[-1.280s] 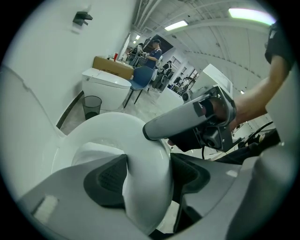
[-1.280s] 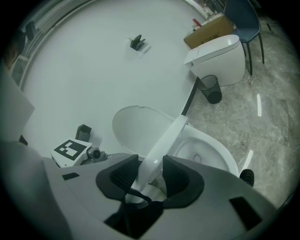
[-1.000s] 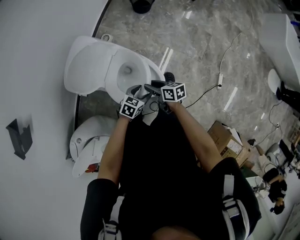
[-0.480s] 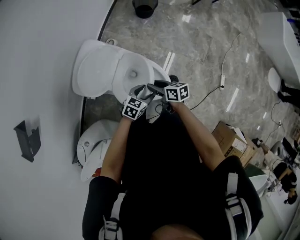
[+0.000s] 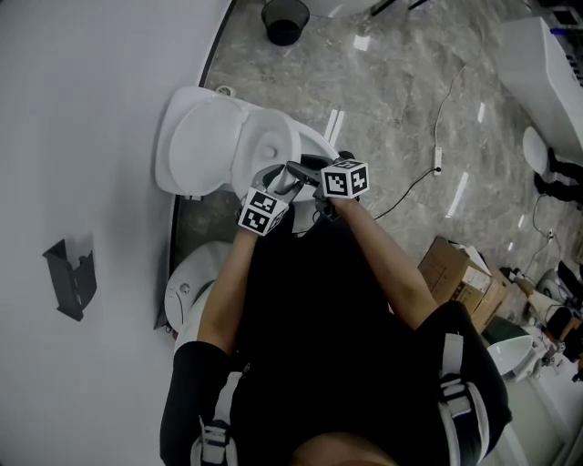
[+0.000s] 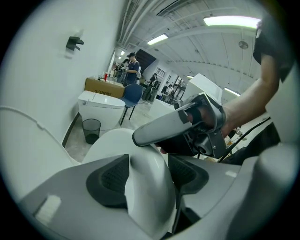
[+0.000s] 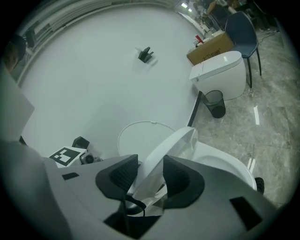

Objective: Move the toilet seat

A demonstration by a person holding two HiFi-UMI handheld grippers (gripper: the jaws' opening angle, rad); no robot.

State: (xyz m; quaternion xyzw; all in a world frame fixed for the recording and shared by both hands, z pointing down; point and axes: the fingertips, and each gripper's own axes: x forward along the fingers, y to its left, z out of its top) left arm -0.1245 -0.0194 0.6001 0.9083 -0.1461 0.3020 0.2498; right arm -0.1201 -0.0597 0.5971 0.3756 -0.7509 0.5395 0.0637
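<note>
A white toilet [image 5: 273, 146] stands against the wall with its lid [image 5: 196, 146] upright. Both grippers hold the front of the white toilet seat [image 6: 147, 187], which is lifted off the bowl. My left gripper [image 6: 147, 171] has the seat rim between its pads [image 6: 110, 176]; its jaws have just been closing and now press on the rim. My right gripper [image 7: 150, 176] is shut on the seat [image 7: 180, 140], which shows edge-on and tilts up toward the lid. In the head view the left gripper [image 5: 273, 187] and right gripper [image 5: 305, 173] sit side by side over the bowl's front.
A black waste bin [image 5: 284, 18] stands on the marble floor beyond the toilet. A second toilet [image 5: 187, 291] is at lower left by the wall. Cardboard boxes [image 5: 460, 273] and a cable [image 5: 437, 159] lie to the right. A dark bracket [image 5: 71, 278] hangs on the wall.
Both grippers have risen a little together with the seat rim. The head view has shifted, so the toilet now sits further right and lower in the picture.
</note>
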